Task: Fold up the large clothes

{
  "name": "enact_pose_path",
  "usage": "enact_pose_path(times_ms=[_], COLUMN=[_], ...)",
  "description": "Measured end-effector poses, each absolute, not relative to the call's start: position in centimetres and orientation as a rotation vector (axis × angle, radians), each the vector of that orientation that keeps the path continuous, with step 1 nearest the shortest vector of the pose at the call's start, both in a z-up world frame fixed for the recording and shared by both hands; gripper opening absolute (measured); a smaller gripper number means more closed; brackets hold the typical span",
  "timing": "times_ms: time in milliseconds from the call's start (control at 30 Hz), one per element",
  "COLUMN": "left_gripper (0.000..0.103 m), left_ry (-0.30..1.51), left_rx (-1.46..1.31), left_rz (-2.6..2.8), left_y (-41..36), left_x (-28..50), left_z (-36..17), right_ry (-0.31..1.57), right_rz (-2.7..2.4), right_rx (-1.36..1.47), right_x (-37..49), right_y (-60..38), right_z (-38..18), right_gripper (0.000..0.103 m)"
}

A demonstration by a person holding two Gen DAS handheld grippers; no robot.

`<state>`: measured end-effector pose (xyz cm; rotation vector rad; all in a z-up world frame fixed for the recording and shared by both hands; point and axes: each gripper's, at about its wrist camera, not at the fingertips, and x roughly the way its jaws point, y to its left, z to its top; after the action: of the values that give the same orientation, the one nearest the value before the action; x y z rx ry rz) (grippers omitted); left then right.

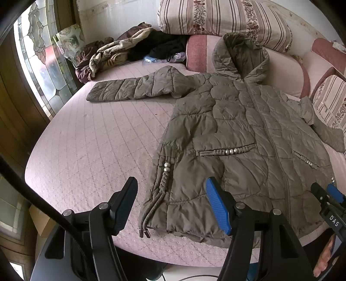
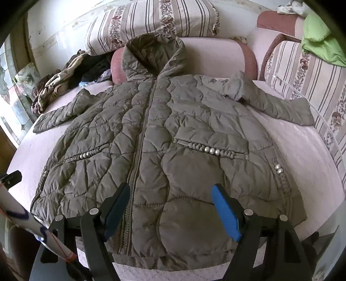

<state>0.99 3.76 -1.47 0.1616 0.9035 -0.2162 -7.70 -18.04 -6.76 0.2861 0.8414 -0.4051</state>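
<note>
Both wrist views near the hem, facing the hood, left one offset leftward, sharing the jacket (image 1: 233,134) (image 2: 164,140)

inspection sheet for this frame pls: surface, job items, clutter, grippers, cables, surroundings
Surface: pink quilted bed cover, bare left of the coat.
Job's things: olive hooded coat lying flat, front up, zipped, both sleeves spread out.
Clutter: heap of crumpled clothes at the far left; green cloth at the far right.
Grippers: left gripper open over the hem's left corner, holding nothing; right gripper open over the hem near the zipper, holding nothing.
Cables: black cable crossing the left view's near corner.
Surroundings: striped floral pillows behind the hood; stained-glass window at left.
</note>
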Motion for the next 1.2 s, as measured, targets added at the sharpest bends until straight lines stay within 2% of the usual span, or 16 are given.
enact_pose_path(times_ms=[1200], left_gripper=[0.065], left_ry=[0.939], left_rx=[0.051], left_rz=[-0.200], left_y=[6.7], left_x=[3.6], left_z=[-2.6], right_ry=[0.902], right_rz=[-0.416], right_rx=[0.196], right_x=[-5.5], right_y=[-16.5], right_z=[-7.2], right_gripper=[0.082])
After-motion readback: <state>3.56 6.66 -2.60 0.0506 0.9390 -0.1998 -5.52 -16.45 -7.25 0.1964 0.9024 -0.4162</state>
